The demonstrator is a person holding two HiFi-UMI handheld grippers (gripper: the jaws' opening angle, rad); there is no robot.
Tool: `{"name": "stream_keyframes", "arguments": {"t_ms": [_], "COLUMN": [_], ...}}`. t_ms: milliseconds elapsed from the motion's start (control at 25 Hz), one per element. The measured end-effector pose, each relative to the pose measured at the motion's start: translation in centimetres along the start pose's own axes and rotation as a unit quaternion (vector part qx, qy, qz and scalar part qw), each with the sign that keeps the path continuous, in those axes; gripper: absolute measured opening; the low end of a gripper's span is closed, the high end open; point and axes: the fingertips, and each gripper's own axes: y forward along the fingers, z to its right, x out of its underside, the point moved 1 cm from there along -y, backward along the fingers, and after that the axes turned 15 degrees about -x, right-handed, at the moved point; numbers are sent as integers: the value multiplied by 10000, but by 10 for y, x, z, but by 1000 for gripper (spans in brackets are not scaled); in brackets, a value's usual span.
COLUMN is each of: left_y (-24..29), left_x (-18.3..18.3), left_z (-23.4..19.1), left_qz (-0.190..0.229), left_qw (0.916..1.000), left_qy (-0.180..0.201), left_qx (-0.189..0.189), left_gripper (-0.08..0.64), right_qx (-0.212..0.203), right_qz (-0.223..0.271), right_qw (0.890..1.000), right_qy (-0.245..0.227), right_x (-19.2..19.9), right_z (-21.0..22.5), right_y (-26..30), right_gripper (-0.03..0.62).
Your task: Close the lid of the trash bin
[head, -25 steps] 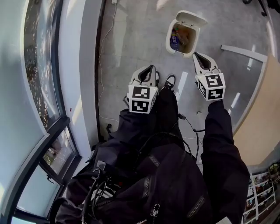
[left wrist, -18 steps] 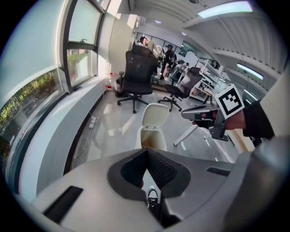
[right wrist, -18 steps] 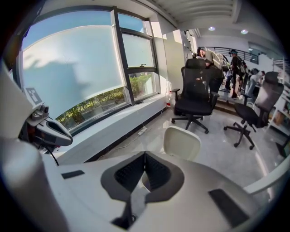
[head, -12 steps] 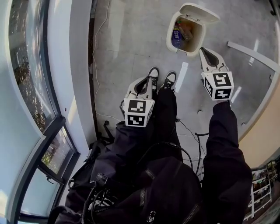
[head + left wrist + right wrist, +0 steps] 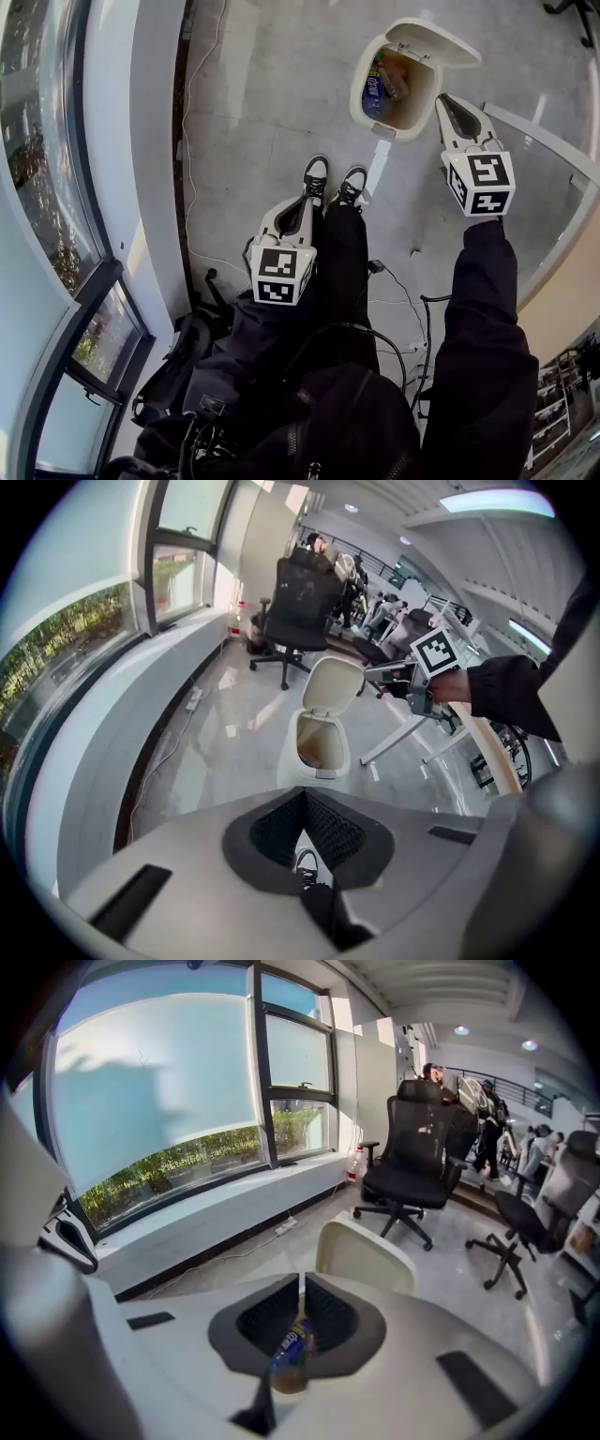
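"Where's the bin, from where you're standing?"

"The trash bin (image 5: 398, 89) is on the floor just ahead of the person's shoes (image 5: 328, 178). Its lid (image 5: 436, 42) is tipped up and back at the far rim, so the mouth gapes. There's a bottle (image 5: 373, 89) among the rubbish inside."

"And the tongs?"

"The right tongs (image 5: 448, 101) hang just beside the bin's near right rim, tips pressed together and pinching nothing. The left tongs (image 5: 305, 199) are well short of the bin, over the shoes, likewise closed and empty."

"How will that lid behave?"

"Thin, light plastic on a hinge, I'd guess, and stiff enough to push. No need to pinch it: nudge the raised top edge back toward the person with closed tips and it should swing down. The bin looks light too, so a hard shove could skid it across that glossy floor."
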Motion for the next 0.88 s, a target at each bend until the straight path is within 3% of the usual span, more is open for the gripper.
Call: {"name": "stream_keyframes", "arguments": {"t_ms": [240,600,880], "left_y": [8,15,14], "left_x": [16,36,44], "left_z": [-1,-7,-1], "left_qz": [-83,-245,-310], "left_qw": [9999,9996,9994], "left_qy": [-61,-122,-118], "left_qx": [14,-20,19], "left_gripper": [2,2,2], "right_qx": [156,361,303], "right_qz": [18,-260,-1300], "right_qw": [9989,9938,9769], "right_qy": [-443,-1014,-1666], "right_x": [-23,-44,-26], "right_z": [35,90,114], "right_y": [9,19,36], "right_gripper": [8,69,153]}}
